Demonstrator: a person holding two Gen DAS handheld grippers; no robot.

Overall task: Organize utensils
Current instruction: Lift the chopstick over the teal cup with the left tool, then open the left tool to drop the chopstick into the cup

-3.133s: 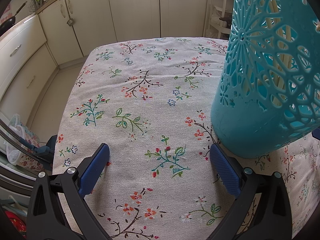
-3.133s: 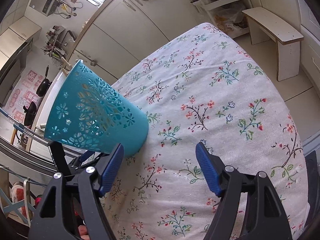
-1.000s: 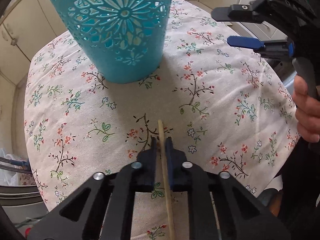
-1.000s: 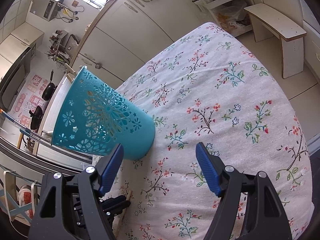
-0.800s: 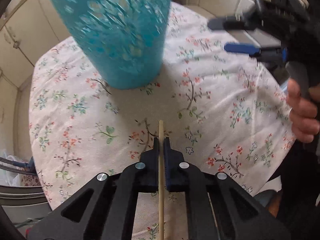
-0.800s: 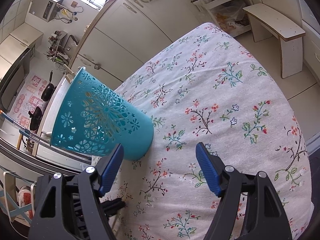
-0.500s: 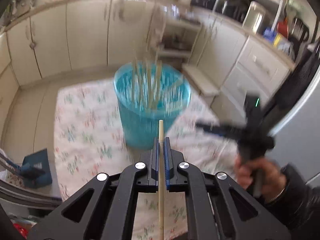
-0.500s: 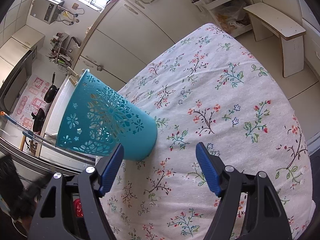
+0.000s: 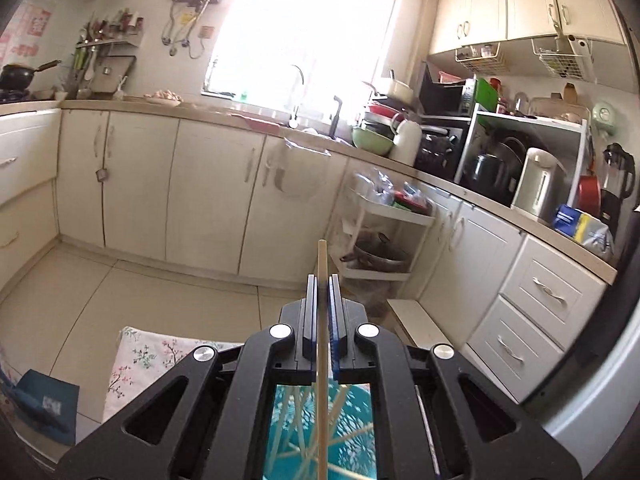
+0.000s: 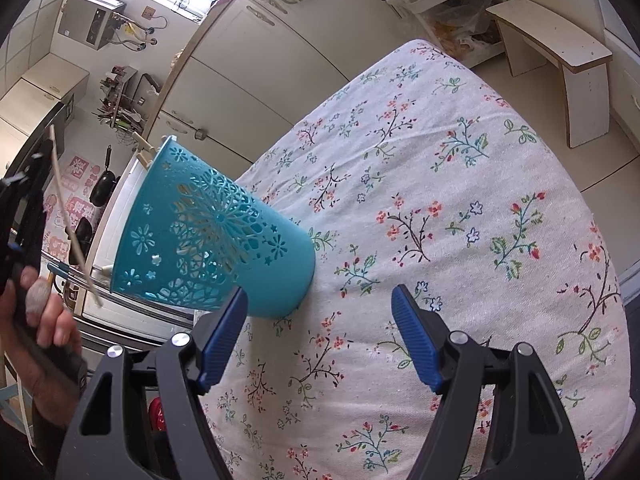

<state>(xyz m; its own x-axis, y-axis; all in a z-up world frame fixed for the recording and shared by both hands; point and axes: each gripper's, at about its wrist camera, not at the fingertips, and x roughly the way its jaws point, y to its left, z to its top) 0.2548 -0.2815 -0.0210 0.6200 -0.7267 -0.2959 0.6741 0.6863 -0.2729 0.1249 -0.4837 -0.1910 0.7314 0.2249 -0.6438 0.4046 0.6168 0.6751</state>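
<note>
Wooden thin chopstick [image 9: 322,264] is pinched tight in the left gripper [image 9: 322,280] above the blue plastic flower-cut basket [image 10: 208,236]; the right gripper [image 10: 320,324] is spread wide, holding nothing.

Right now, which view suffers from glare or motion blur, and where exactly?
Left wrist view: the window is blown out to white, washing the counter beneath; the left gripper and its chopstick are sharp, though the teal holder below smears slightly. Right wrist view: evenly lit, crisp tablecloth and holder; only the left-edge hand is soft; strong fisheye bending.
</note>
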